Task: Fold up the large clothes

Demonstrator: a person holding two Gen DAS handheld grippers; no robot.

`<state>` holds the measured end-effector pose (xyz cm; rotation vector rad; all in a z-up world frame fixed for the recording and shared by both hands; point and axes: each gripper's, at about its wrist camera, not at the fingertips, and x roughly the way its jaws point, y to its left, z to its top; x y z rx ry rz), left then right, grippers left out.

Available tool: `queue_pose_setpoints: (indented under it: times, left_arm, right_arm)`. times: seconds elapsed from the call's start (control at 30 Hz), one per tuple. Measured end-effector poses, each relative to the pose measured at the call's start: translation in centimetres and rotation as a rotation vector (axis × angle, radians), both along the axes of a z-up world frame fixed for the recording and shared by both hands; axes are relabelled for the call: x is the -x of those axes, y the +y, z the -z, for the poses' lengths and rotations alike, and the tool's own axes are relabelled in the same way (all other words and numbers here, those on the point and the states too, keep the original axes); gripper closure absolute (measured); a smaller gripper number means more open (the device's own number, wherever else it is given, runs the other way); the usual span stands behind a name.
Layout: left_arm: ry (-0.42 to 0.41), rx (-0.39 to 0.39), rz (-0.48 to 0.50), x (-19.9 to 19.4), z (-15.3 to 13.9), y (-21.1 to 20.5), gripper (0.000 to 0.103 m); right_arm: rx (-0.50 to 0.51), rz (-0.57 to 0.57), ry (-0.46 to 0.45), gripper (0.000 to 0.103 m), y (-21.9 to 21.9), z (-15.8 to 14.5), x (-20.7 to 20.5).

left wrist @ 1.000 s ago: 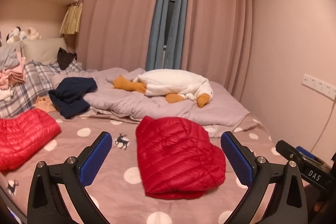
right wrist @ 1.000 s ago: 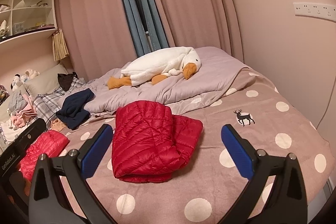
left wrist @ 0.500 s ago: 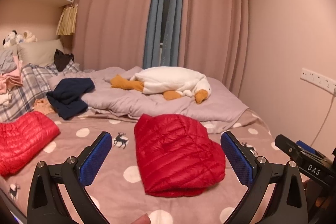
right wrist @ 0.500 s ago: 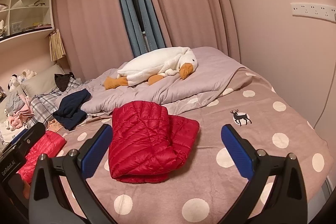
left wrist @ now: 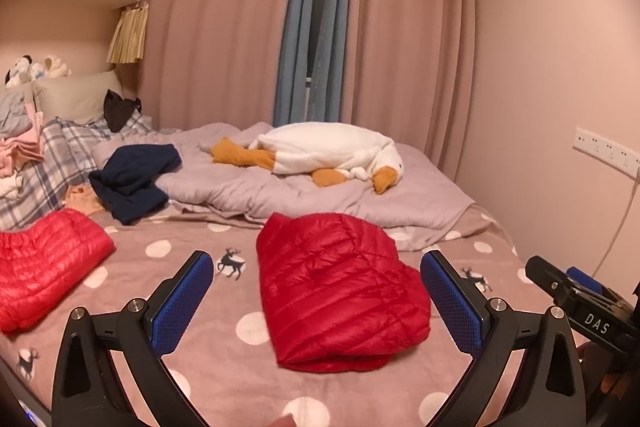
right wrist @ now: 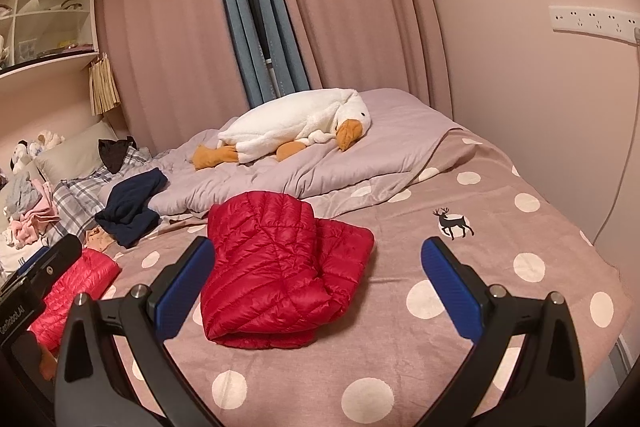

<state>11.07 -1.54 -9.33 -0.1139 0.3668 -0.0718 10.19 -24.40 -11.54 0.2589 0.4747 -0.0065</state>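
Observation:
A folded red down jacket (left wrist: 340, 291) lies on the polka-dot bed cover (left wrist: 224, 379); it also shows in the right wrist view (right wrist: 276, 267). My left gripper (left wrist: 316, 291) is open and empty, held above the bed short of the jacket. My right gripper (right wrist: 316, 275) is open and empty, likewise held back from the jacket. A second red down jacket (left wrist: 44, 267) lies folded at the left; it also shows in the right wrist view (right wrist: 76, 291). The right gripper's body (left wrist: 580, 307) shows at the right edge of the left wrist view.
A white plush goose (left wrist: 332, 151) lies on a grey quilt (left wrist: 304, 195) at the back. A dark navy garment (left wrist: 132, 183), plaid bedding (left wrist: 48, 167) and a heap of clothes (left wrist: 16, 139) are at the left. Curtains (left wrist: 360, 47) and a wall with sockets (left wrist: 600, 151) bound the bed.
Both grippers have drawn back and risen slightly, so the jacket sits a little lower and farther in both views. Both stay open; the jacket has not moved.

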Motion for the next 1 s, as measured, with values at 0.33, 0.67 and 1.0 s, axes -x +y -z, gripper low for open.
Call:
queue_pose_setpoints:
  times: [0.33, 0.67, 1.0]
  left_arm:
    - [0.007, 0.001, 0.004, 0.03, 0.01, 0.11, 0.001]
    - [0.021, -0.007, 0.009, -0.12, 0.06, 0.25, 0.001]
    - [0.022, -0.007, 0.015, -0.22, 0.2, 0.27, 0.001]
  right_arm:
    - [0.026, -0.004, 0.011, 0.0, 0.54, 0.07, -0.27]
    - [0.042, -0.005, 0.017, 0.0, 0.91, 0.07, -0.26]
    - [0.044, -0.002, 0.02, 0.0, 1.04, -0.01, -0.23]
